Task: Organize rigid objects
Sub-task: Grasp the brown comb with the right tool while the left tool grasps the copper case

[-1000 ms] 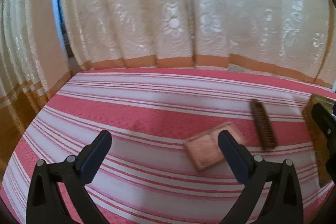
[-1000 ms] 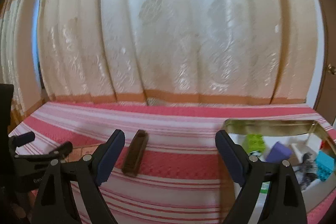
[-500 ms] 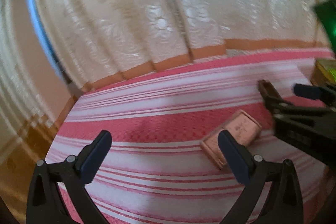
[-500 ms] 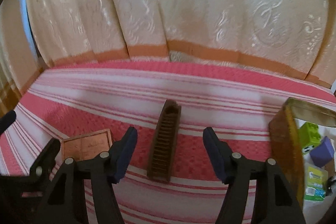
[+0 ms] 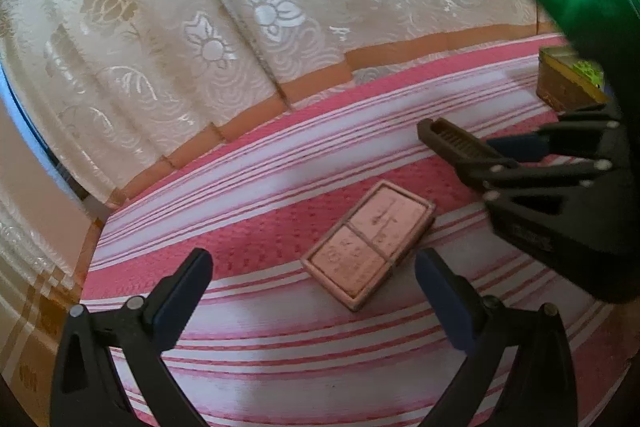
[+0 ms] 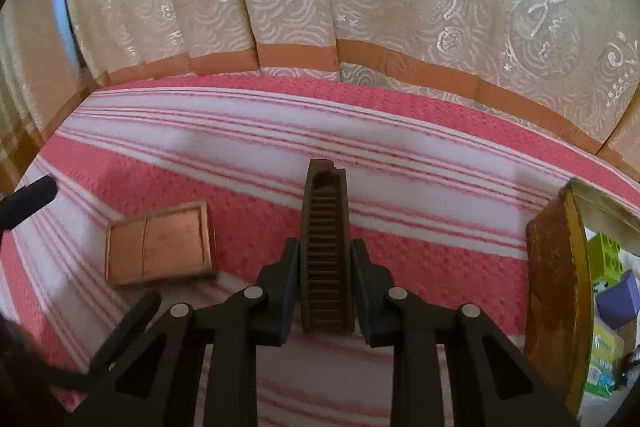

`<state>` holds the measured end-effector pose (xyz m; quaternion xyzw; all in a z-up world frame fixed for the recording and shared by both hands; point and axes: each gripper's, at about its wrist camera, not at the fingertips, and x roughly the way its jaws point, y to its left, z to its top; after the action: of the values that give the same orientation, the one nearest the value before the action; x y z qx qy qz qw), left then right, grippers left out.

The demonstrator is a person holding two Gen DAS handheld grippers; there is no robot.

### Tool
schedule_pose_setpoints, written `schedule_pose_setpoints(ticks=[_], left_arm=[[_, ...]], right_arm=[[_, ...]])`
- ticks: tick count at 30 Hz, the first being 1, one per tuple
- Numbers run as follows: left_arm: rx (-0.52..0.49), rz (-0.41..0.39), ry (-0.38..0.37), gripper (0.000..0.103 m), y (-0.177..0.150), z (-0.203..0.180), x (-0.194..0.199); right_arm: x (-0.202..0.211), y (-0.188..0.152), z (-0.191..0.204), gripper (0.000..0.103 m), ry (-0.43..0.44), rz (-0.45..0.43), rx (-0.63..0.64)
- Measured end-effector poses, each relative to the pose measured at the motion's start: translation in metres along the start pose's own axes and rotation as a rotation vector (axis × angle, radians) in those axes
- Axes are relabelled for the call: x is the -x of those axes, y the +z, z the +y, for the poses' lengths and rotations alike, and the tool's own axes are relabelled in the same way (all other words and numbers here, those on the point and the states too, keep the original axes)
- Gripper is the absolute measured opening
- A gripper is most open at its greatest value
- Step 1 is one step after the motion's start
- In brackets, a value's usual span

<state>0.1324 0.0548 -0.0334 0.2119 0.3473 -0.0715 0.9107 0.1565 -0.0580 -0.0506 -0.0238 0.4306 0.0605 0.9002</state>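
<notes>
We see the right gripper (image 6: 326,287) clamped on the brown comb (image 6: 326,247), lying on the striped cloth (image 6: 240,147). The left gripper (image 5: 312,291) gapes wide above the pink case (image 5: 370,243). The gold tin (image 6: 556,299) is cut off at the frame edge, its contents hard to make out.

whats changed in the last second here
The right gripper came down over the brown comb and its jaws have just been closing; they now clamp it. The left gripper rolled, open, nearer the pink case. Case, comb and gold box stayed put.

The gold tin (image 6: 560,291) (holding small toys) is cut off at the right edge.
</notes>
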Motion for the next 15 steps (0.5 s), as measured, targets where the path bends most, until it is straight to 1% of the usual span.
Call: schedule_pose_setpoints(ticks=[4,5,8,11,15], left_arm=[[-0.007,0.043,-0.048,0.103,0.001,-0.001,-0.009],[-0.009,0.054,-0.057,0.103,0.001,-0.003,-0.012],[0.003,0.047,-0.065,0.103,0.004,-0.001,-0.015],[0.009,0.068,-0.073,0.103,0.003,-0.005,-0.024],[0.046,0.086,-0.118,0.103,0.002,-0.004,-0.036]], right_arm=[[0.015,-0.016,-0.014,0.028,0.044,-0.003,-0.015],[0.02,-0.023,-0.02,0.028,0.069,-0.005,-0.027],[0.032,-0.035,-0.032,0.028,0.11,-0.017,-0.047],[0.039,-0.043,-0.038,0.028,0.132,-0.021,-0.047],[0.042,-0.047,-0.036,0.028,0.141,-0.024,-0.026]])
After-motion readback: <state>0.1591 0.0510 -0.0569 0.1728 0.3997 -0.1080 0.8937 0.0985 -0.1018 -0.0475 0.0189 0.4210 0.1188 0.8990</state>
